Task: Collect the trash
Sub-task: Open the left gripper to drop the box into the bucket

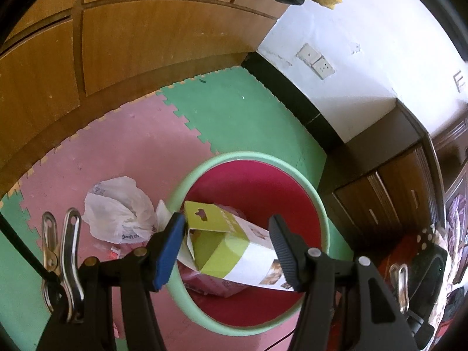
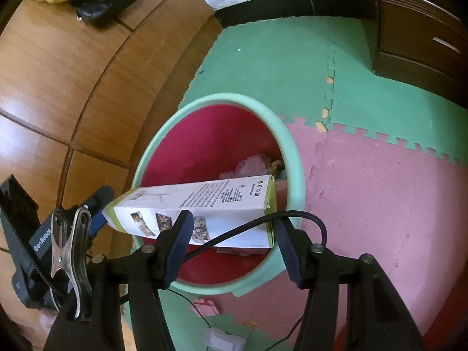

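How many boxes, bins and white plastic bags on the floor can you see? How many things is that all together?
Cardboard box: 1
Bin: 1
White plastic bag on the floor: 1
Total: 3

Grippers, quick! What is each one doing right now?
Left gripper: closed on the box.
Right gripper: jaws apart in front of the box; whether it grips cannot be told.
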Motion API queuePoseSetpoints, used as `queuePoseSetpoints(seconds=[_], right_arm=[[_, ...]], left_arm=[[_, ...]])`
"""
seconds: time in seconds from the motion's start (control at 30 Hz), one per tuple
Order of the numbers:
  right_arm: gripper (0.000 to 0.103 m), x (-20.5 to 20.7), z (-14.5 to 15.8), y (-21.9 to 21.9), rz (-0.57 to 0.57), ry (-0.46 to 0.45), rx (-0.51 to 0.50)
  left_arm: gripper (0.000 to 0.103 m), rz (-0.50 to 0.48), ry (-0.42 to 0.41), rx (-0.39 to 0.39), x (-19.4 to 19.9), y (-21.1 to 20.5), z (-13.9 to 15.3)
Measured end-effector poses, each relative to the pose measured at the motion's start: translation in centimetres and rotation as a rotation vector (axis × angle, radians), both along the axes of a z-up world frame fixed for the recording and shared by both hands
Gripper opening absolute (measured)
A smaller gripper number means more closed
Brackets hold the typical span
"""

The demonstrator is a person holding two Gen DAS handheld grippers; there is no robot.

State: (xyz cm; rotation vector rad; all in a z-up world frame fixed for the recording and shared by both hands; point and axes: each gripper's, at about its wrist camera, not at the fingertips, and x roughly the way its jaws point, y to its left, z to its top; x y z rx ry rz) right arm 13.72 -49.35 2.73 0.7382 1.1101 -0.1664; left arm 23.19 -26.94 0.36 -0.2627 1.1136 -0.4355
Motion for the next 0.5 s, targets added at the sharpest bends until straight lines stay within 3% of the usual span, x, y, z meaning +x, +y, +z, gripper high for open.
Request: queuePoseSetpoints(seconds=[0.2, 0.5], right_arm=[[0.058, 0.02, 0.04, -0.77, -0.056, -0.022, 0.050], [0.059, 0.40, 0.34, -0.27, -0.021, -0.021, 0.033]], left_arm=[[0.065, 0.006, 0.012, 0.007, 0.29, 0.20, -0.12], [0.065, 0.005, 0.003, 0.027, 0.20, 0.13, 0.30]])
